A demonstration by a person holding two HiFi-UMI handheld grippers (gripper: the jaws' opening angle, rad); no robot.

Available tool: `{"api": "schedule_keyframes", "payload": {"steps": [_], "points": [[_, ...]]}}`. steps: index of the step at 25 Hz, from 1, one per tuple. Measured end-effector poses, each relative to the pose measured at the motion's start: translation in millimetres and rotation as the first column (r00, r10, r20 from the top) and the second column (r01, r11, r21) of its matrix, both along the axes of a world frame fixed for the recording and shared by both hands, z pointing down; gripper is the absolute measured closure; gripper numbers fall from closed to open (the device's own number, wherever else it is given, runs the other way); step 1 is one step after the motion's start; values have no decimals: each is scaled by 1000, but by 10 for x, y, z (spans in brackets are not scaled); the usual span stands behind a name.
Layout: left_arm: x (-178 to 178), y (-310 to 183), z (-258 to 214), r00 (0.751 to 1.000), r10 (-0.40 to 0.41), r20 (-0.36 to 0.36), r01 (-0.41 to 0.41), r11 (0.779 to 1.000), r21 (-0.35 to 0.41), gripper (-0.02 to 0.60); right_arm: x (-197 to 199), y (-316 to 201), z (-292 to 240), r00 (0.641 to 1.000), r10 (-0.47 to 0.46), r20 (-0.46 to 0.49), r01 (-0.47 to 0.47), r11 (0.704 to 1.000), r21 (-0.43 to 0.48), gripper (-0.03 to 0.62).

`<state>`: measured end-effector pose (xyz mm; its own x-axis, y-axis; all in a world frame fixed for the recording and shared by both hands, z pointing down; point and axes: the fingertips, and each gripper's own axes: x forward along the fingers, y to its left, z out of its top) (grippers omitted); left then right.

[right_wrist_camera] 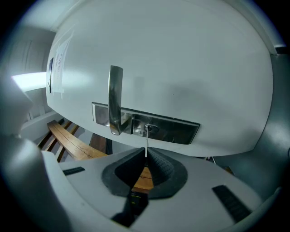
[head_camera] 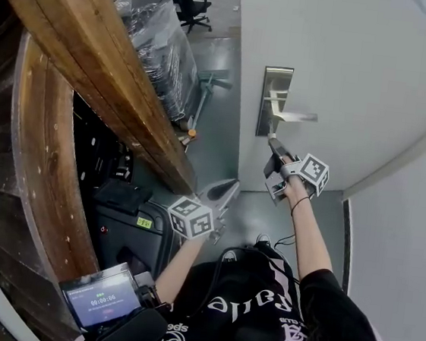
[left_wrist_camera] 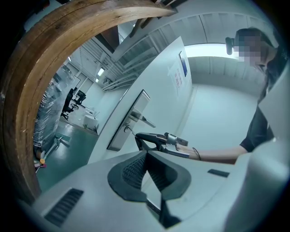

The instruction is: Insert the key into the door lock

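Key [right_wrist_camera: 146, 144] is pinched between the jaws of the right gripper [right_wrist_camera: 146, 156], which are closed tight on its near end, so only the thin blade shows beyond the pads. The blade runs straight to the keyhole [right_wrist_camera: 148, 128] in the steel lock plate [right_wrist_camera: 174, 130], and its tip meets the slot; how deep it sits cannot be told. The handle [right_wrist_camera: 115, 99] is just beside the keyhole on the same plate, and the plate is fixed to the white door [right_wrist_camera: 181, 63].

In the head view the door stands far and to the right. The right gripper [head_camera: 275, 145] is raised to the plate [head_camera: 274, 100], just below the handle [head_camera: 292, 115].

The left gripper [head_camera: 226, 193] hangs lower and nearer, well apart from the door, left of the right arm. Its own view shows its jaws [left_wrist_camera: 146, 155] closed tip to tip with nothing between them, pointing toward the lock.

A curved wooden beam [head_camera: 89, 52] fills the left side. A lit screen [head_camera: 103, 299] sits near the person's body, at lower left.
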<state>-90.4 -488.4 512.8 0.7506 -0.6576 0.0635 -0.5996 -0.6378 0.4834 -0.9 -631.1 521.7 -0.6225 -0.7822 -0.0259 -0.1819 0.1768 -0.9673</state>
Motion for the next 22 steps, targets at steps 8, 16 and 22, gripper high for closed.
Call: {"api": "schedule_keyframes", "payload": {"steps": [8, 16, 22], "points": [[-1, -20, 39, 1000, -5, 0, 5, 1000, -11, 577, 13, -88, 14, 1000, -4, 16, 5, 1000, -27, 559], [-96, -81, 15, 999, -44, -13, 44, 999, -9, 577, 0, -190, 3, 994, -20, 103, 27, 997, -67, 559], [-94, -107, 17, 999, -50, -14, 49, 999, -8, 577, -13, -397, 12, 996, -22, 90, 29, 997, -76, 559]]}}
